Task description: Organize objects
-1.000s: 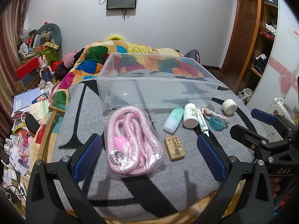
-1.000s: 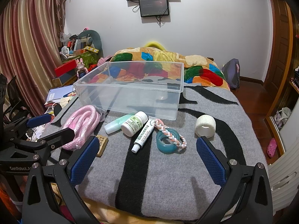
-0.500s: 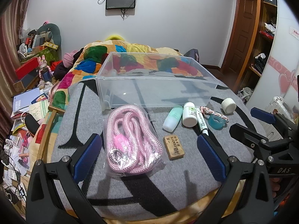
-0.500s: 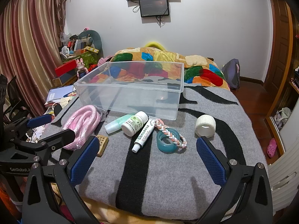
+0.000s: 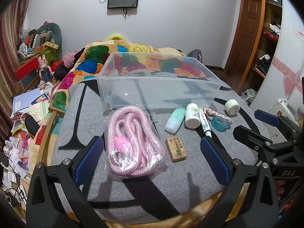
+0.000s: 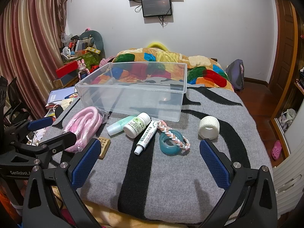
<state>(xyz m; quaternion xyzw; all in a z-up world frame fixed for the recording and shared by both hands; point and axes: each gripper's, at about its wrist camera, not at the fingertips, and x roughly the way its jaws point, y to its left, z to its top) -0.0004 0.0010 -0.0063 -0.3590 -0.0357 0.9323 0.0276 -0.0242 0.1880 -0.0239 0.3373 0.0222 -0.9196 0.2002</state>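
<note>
Clear plastic bin [image 5: 159,87] standing empty toward the far edge of the grey striped blanket [image 6: 171,180]. In front of it, left to right: bagged pink rope [image 5: 131,142], nearest the blanket's left edge; wooden eraser block [image 5: 176,149], just right of the rope and closer to the near edge; mint-green bottle [image 5: 175,119], lying on its side; white pill bottle [image 5: 192,115], touching the mint one; ointment tube [image 5: 205,123], beside the pill bottle; teal ring [image 6: 171,144] with braided pink-and-white band [image 6: 173,135] draped across it; white tape roll [image 6: 209,127], apart, toward the right edge.

Left gripper [image 5: 152,159] wide open, holding nothing, blue pads either side of rope and eraser, above the near edge. Right gripper [image 6: 150,163] wide open likewise, empty, over the near edge facing the tube and ring.
</note>
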